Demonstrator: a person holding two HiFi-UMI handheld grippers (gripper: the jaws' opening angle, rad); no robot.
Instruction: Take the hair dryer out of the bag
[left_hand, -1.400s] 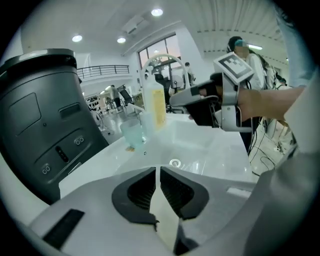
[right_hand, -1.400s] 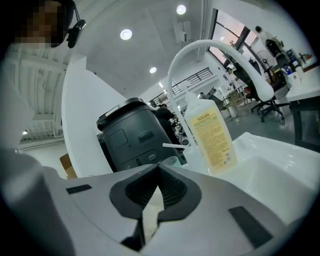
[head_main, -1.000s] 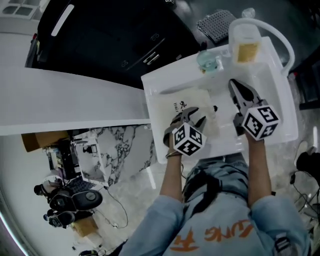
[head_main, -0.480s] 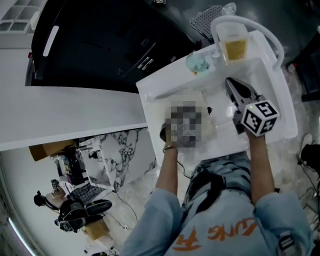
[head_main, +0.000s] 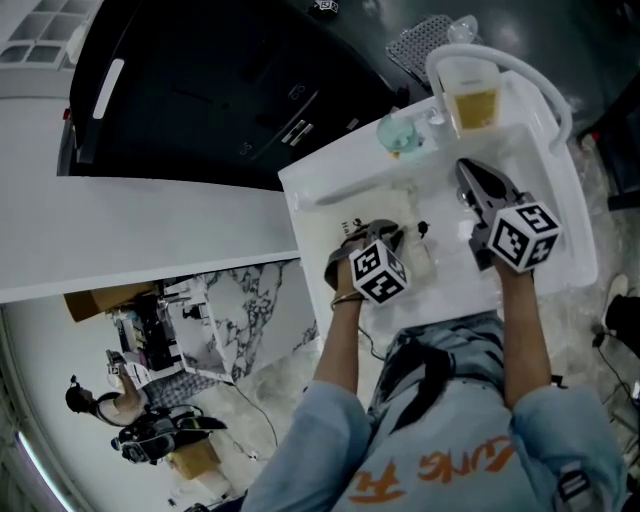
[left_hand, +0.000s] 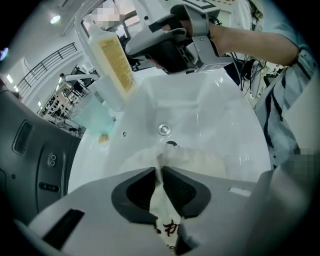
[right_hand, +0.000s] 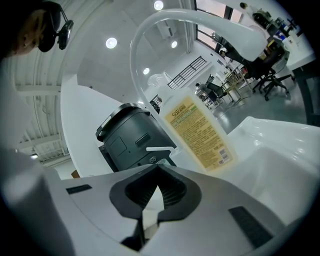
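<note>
Fold of the bag (left_hand: 200, 162), which lies in the white basin (head_main: 545, 160), is pinched by the closing jaws of my left gripper (left_hand: 161, 172); my right gripper (head_main: 470, 178) hovers at its two o'clock, clamped together on nothing.

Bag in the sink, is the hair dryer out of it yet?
Not yet. Done: the left gripper is down at the bag in the sink. In hand: its jaws are closing on a fold of the cloth. Left: no hair dryer shows anywhere, so it is probably inside; the bag needs opening and the dryer pulling out. The right gripper is shut and empty above the sink.
</note>
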